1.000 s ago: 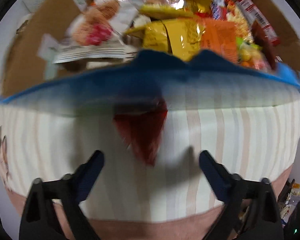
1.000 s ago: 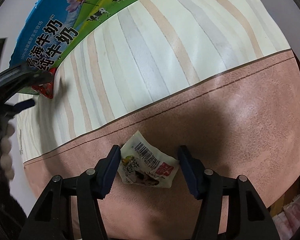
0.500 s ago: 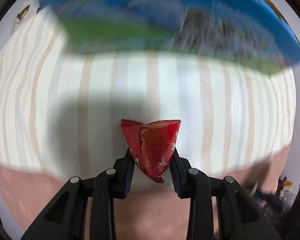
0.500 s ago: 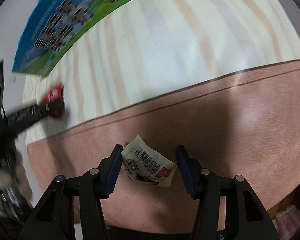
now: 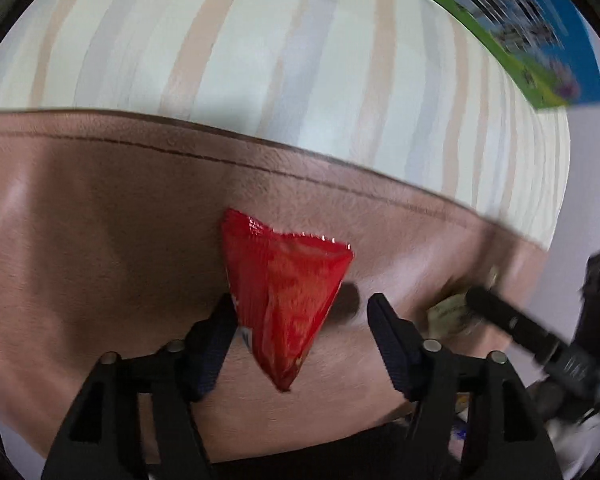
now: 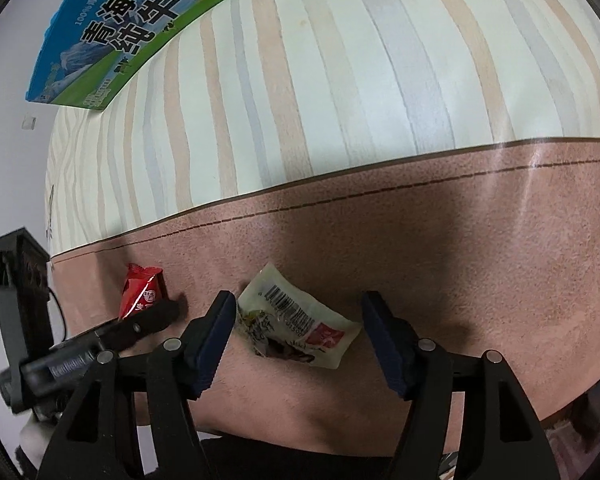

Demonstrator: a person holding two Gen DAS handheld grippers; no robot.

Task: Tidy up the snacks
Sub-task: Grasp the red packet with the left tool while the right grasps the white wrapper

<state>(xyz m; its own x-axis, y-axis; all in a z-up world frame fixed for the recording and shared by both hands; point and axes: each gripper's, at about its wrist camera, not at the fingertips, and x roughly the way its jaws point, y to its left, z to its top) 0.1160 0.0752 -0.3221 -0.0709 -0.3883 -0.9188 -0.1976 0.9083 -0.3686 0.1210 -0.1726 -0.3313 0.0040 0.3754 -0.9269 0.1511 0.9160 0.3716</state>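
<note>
A red snack packet [image 5: 284, 300] lies on the brown strip of the table, between the fingers of my left gripper [image 5: 302, 312], which is open around it. It also shows in the right wrist view [image 6: 142, 290], with the left gripper [image 6: 156, 316] over it. A pale packet with a barcode [image 6: 296, 320] lies between the fingers of my right gripper [image 6: 298, 320], which is open and not touching it. In the left wrist view the pale packet [image 5: 450, 314] sits partly behind a right gripper finger [image 5: 512, 322].
The blue and green milk carton box [image 6: 132, 20] stands at the far left of the striped tabletop [image 6: 340, 80]; it also shows in the left wrist view [image 5: 540, 28]. The table's near edge runs just below both grippers.
My left gripper carried the red packet away from the box to the brown strip near the right gripper, then opened off it. The right gripper stayed open over the pale packet.
</note>
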